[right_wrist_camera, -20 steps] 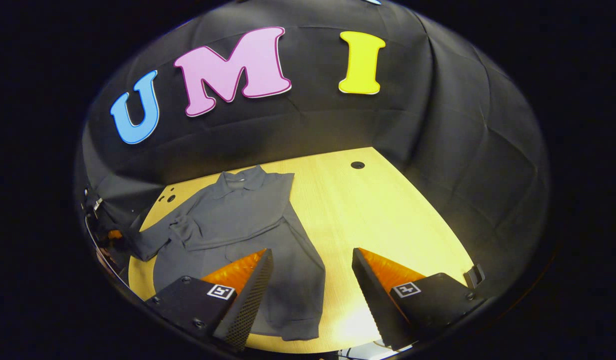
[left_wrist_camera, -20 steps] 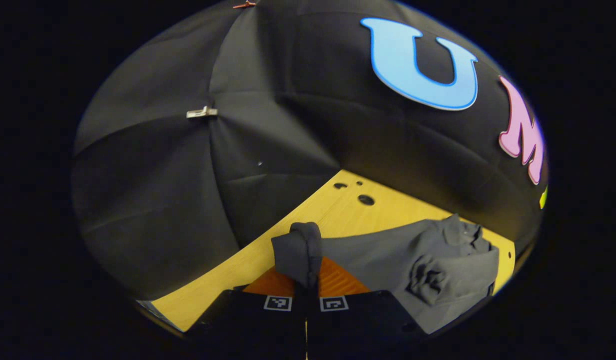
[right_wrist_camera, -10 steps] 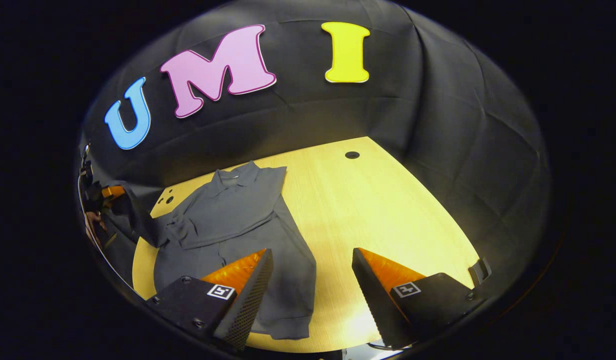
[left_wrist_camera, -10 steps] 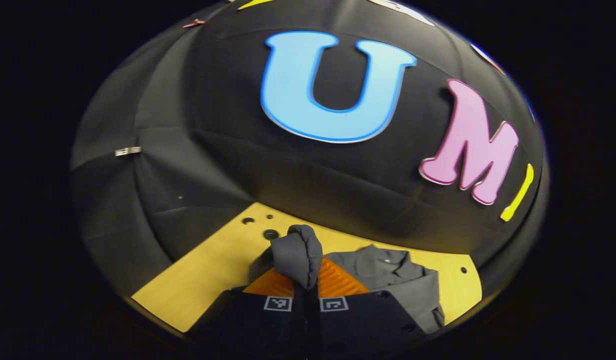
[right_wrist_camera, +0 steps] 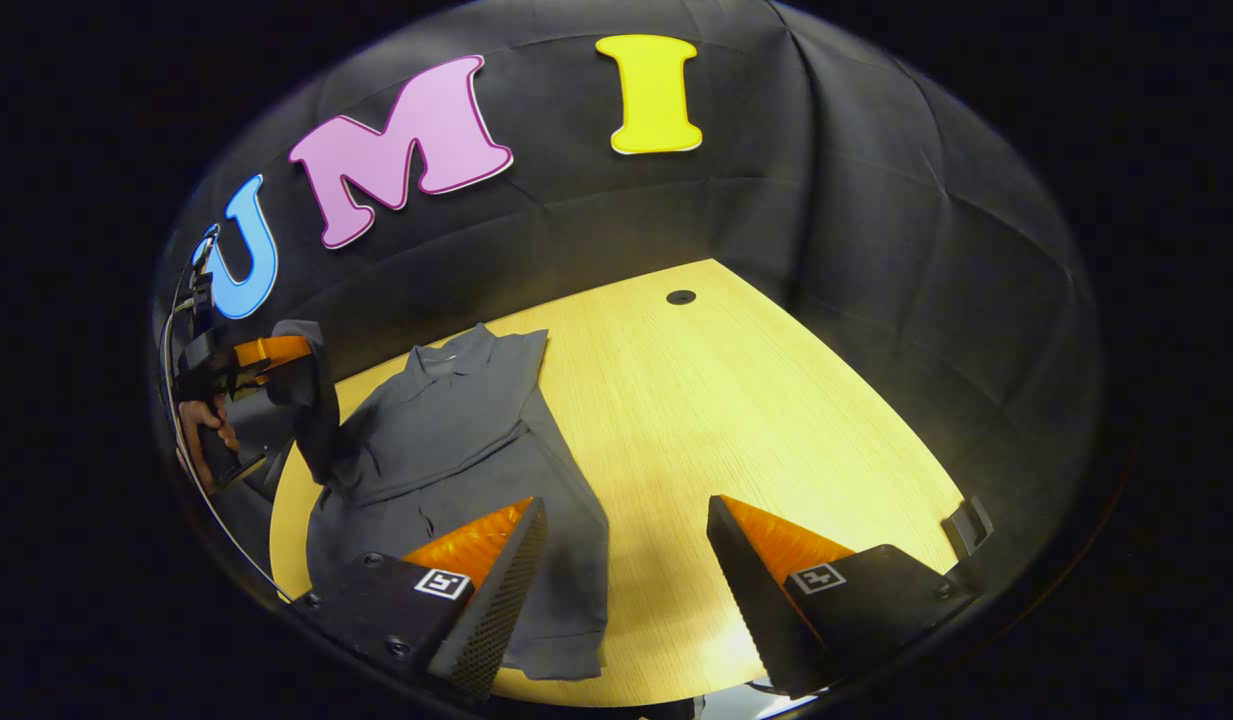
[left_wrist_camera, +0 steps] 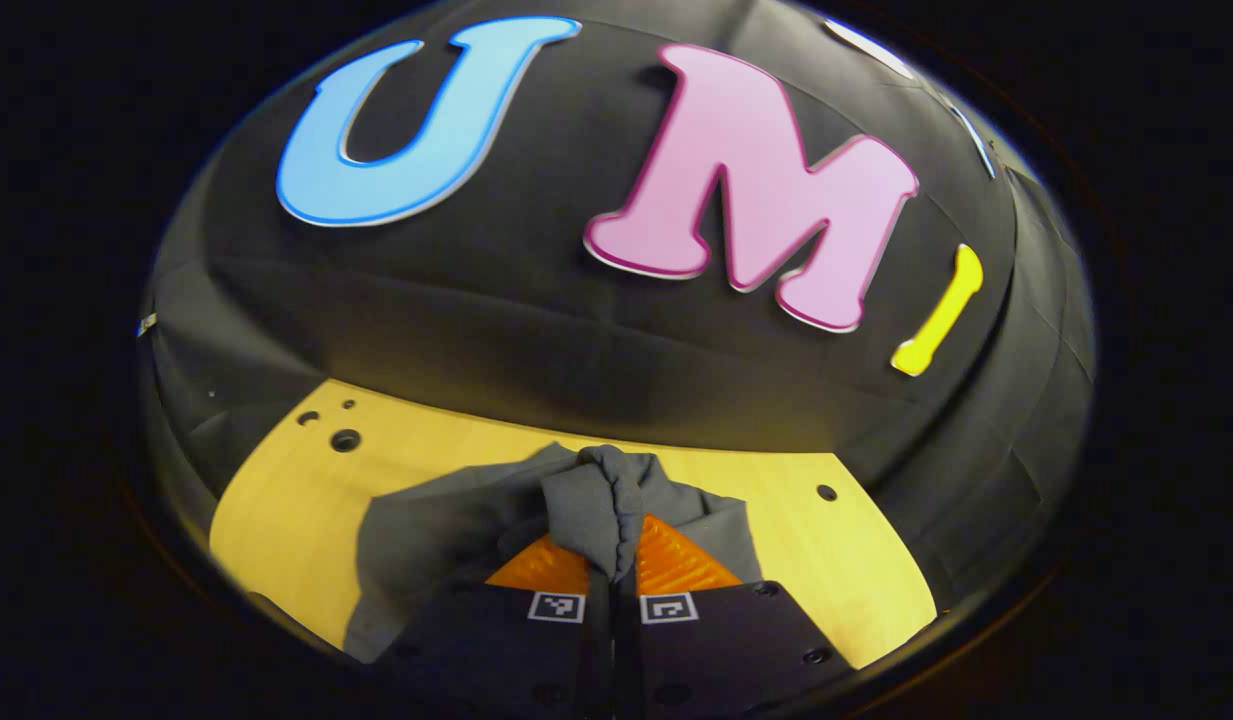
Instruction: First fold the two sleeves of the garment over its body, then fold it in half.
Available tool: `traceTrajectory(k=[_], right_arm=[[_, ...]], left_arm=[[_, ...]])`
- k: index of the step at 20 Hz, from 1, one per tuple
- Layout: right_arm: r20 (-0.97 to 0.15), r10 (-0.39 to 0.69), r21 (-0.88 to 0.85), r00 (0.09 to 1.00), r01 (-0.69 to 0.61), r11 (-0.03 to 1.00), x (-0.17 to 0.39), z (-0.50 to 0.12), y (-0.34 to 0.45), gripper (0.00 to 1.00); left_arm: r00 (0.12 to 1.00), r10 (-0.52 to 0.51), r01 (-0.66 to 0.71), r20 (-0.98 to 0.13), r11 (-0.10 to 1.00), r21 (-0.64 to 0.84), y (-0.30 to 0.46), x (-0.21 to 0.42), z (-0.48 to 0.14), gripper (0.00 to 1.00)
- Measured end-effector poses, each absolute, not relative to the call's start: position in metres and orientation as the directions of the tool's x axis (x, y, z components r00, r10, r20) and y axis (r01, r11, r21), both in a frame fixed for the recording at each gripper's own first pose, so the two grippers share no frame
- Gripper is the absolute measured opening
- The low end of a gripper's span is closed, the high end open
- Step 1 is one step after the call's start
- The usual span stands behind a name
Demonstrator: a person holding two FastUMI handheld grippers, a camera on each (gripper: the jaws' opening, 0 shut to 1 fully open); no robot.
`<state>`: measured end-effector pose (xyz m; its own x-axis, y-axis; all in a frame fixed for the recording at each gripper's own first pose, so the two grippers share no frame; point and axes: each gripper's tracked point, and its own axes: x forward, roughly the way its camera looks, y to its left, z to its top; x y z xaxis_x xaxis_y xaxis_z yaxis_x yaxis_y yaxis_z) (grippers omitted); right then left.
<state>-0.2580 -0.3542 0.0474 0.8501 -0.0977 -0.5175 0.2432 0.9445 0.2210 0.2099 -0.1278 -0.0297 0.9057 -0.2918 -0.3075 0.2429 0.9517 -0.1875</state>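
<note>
A dark grey long-sleeved garment [right_wrist_camera: 446, 440] lies on the yellow wooden table [right_wrist_camera: 736, 400], collar toward the back wall. One sleeve lies across its chest. My left gripper [left_wrist_camera: 613, 560] is shut on the cuff of the other sleeve [left_wrist_camera: 596, 505], which bunches between its fingers. In the right gripper view that left gripper [right_wrist_camera: 261, 352], held by a hand [right_wrist_camera: 204, 435], lifts the sleeve [right_wrist_camera: 316, 400] above the garment's left side. My right gripper [right_wrist_camera: 621, 540] is open above the table's near edge, beside the garment's hem, with nothing between its fingers.
The black booth wall closes in the table at the back and both sides. Small round holes [left_wrist_camera: 344, 439] are in the table near its left back corner, one [right_wrist_camera: 681, 297] near the back right. Bare tabletop stretches right of the garment.
My left gripper has risen and swung right with the sleeve cuff, carrying it from beside the table toward the garment's body. My right gripper has shifted only slightly and stays open.
</note>
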Motion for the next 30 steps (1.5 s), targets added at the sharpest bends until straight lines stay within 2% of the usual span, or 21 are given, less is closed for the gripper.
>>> traceTrajectory(k=[7, 13, 16, 17, 18, 19, 23, 24, 27, 30], right_arm=[[-0.556, -0.133, 0.238, 0.820, 0.311, 0.920, -0.276, 0.024, -0.378, 0.99], [-0.582, -0.171, 0.243, 0.795, 0.371, 0.896, -0.295, 0.012, -0.405, 0.99], [-0.590, -0.172, 0.237, 0.789, 0.373, 0.897, -0.300, 0.009, -0.410, 0.99], [-0.591, -0.172, 0.235, 0.788, 0.372, 0.898, -0.302, 0.009, -0.410, 0.99], [-0.592, -0.169, 0.235, 0.788, 0.370, 0.899, -0.302, 0.009, -0.410, 0.99], [-0.592, -0.165, 0.238, 0.789, 0.367, 0.899, -0.301, 0.009, -0.409, 0.99], [-0.609, -0.103, 0.244, 0.786, 0.310, 0.919, -0.295, 0.003, -0.390, 0.99], [-0.618, -0.079, 0.247, 0.782, 0.288, 0.925, -0.293, 0.000, -0.382, 0.99], [-0.653, -0.003, 0.251, 0.758, 0.220, 0.943, -0.289, -0.013, -0.349, 0.99], [-0.684, 0.045, 0.216, 0.728, 0.144, 0.966, -0.286, -0.021, -0.318, 0.99]], left_arm=[[0.827, -0.391, 0.348, -0.404, 0.920, -0.180, -0.209, 0.213, -0.082, 0.06], [0.781, -0.402, 0.368, -0.478, 0.914, -0.167, -0.252, 0.220, -0.126, 0.07], [0.764, -0.386, 0.370, -0.517, 0.919, -0.140, -0.262, 0.225, -0.149, 0.16], [0.762, -0.380, 0.368, -0.524, 0.920, -0.131, -0.264, 0.223, -0.154, 0.11], [0.759, -0.379, 0.371, -0.530, 0.920, -0.127, -0.264, 0.222, -0.157, 0.23], [0.757, -0.382, 0.375, -0.530, 0.918, -0.126, -0.265, 0.219, -0.158, 0.31], [0.779, -0.383, 0.391, -0.495, 0.916, -0.093, -0.241, 0.202, -0.148, 0.87], [0.779, -0.393, 0.403, -0.489, 0.911, -0.089, -0.231, 0.193, -0.145, 0.96], [0.792, -0.391, 0.419, -0.469, 0.907, -0.049, -0.184, 0.165, -0.138, 0.96], [0.809, -0.340, 0.384, -0.479, 0.923, -0.006, -0.121, 0.131, -0.142, 0.96]])
